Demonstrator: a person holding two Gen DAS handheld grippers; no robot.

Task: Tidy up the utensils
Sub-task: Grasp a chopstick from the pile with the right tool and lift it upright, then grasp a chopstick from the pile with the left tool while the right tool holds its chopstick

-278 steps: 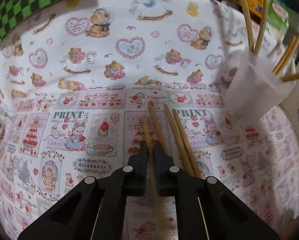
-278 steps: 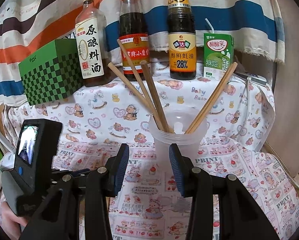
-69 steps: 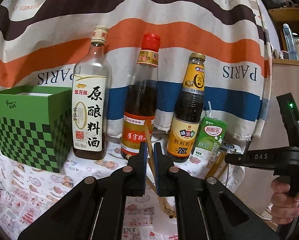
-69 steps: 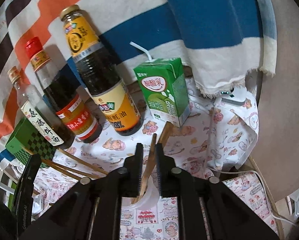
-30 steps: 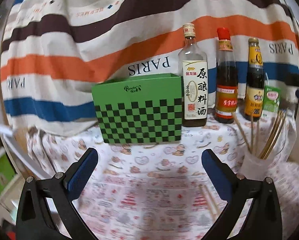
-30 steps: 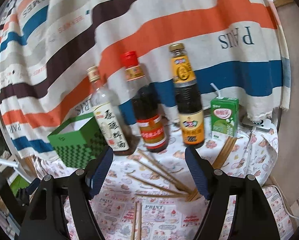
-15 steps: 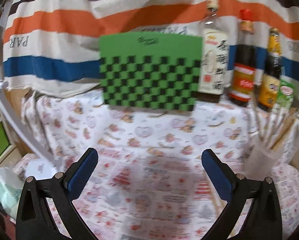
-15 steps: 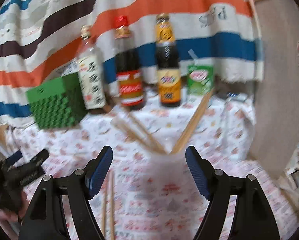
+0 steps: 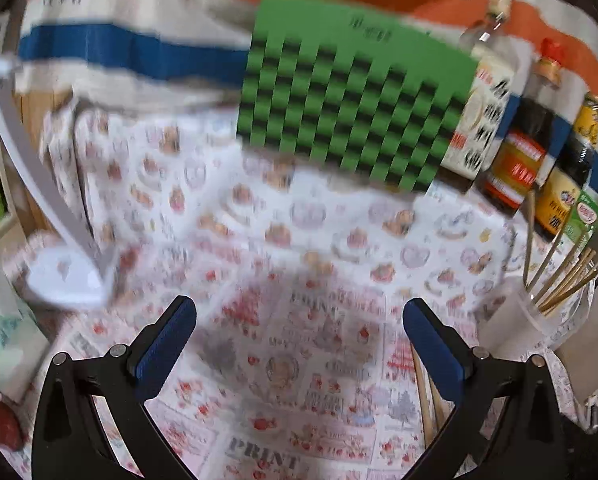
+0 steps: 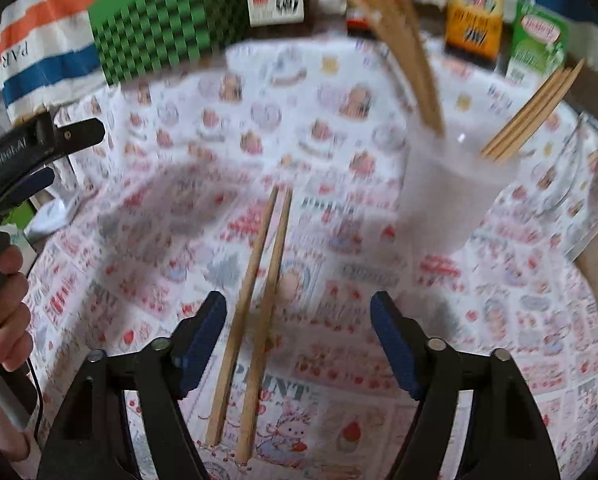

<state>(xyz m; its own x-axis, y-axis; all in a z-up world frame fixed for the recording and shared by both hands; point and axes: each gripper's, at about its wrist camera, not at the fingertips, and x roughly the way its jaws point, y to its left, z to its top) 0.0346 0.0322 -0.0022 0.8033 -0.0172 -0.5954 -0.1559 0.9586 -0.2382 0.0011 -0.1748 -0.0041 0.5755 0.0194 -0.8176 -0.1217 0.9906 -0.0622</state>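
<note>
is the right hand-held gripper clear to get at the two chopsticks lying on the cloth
Probably yes. The right hand-held gripper, its jaws closing, sits over the two chopsticks; nothing covers them, and the cup stands apart on the right.

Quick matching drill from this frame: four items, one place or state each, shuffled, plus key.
Items:
1. pair of chopsticks
2. clear cup
3. green checkered box
4. right gripper

Descriptions:
A. stands at the back edge, next to the bottles
B. lies flat on the printed cloth, side by side
C. empty, jaws closing, above the cloth
D. upright, with chopsticks leaning out of it

Pairs: 1-B, 2-D, 3-A, 4-C
</note>
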